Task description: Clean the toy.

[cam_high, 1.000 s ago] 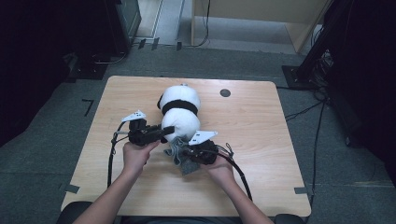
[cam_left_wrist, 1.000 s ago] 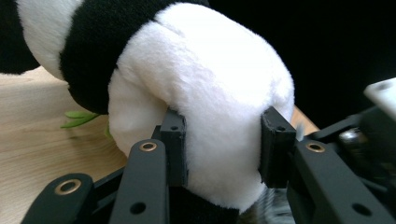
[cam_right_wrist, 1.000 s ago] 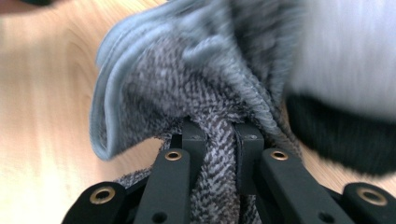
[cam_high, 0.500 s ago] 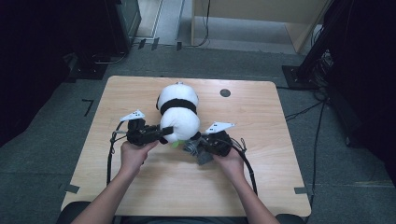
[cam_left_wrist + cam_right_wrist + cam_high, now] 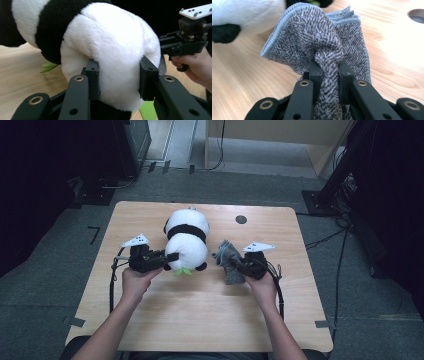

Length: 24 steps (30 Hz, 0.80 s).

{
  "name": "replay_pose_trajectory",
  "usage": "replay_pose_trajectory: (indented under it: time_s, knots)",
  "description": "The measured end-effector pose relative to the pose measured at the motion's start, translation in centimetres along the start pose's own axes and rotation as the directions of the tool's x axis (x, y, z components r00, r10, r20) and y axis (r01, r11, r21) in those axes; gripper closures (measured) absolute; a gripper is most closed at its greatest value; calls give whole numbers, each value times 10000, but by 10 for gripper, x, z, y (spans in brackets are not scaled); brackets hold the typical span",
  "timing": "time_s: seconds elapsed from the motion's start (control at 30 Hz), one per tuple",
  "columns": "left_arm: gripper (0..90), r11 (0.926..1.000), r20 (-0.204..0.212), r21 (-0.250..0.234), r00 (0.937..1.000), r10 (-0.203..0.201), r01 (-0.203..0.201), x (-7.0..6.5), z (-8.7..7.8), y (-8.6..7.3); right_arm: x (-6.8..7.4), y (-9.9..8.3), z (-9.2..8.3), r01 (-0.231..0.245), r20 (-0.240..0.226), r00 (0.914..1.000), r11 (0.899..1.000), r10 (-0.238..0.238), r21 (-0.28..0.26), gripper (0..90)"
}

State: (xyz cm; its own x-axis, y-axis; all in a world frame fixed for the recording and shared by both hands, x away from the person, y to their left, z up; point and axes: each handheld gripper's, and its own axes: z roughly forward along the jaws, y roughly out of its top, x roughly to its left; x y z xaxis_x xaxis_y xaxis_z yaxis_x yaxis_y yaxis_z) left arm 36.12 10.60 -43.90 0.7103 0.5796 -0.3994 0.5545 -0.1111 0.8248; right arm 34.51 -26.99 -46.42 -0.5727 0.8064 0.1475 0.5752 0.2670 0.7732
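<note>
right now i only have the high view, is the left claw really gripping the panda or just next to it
Observer: It is gripping. In the left gripper view the left claw pinches a fold of the toy panda, and the white plush bulges out between its jaws.
Operator: and the right one, does it have that grey thing properly
Observer: Yes. In the right gripper view the right claw is shut on a bunched ridge of the grey cloth.
Operator: what kind of cloth is it
Observer: A woven towel-like cloth with a stitched grey hem along its edge.
</note>
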Motion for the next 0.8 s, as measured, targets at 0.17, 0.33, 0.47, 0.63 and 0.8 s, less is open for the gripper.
replay_pose_trajectory:
  time_s: [0.17,0.33,0.47,0.63,0.8]
  knots:
    - [611,10000,-110,-30,9999,10,-10,9,-3,2,-12,0,-6,-265,246,9993,9996,266,-51,791]
    - [611,10000,-348,89,9994,-10,13,21,-11,6,-24,2,-14,-399,405,9984,9991,404,-127,788]
    - [610,10000,-521,-28,9986,-34,33,32,-17,10,-33,1,-17,-475,558,9973,9989,471,58,787]
    - [610,9999,-678,-85,9976,-139,133,45,-23,13,-47,-3,-25,-548,875,9948,9983,529,197,785]
    - [608,9992,-687,81,9969,-380,387,61,-27,12,-65,-9,-36,-951,1141,9890,9954,937,71,783]
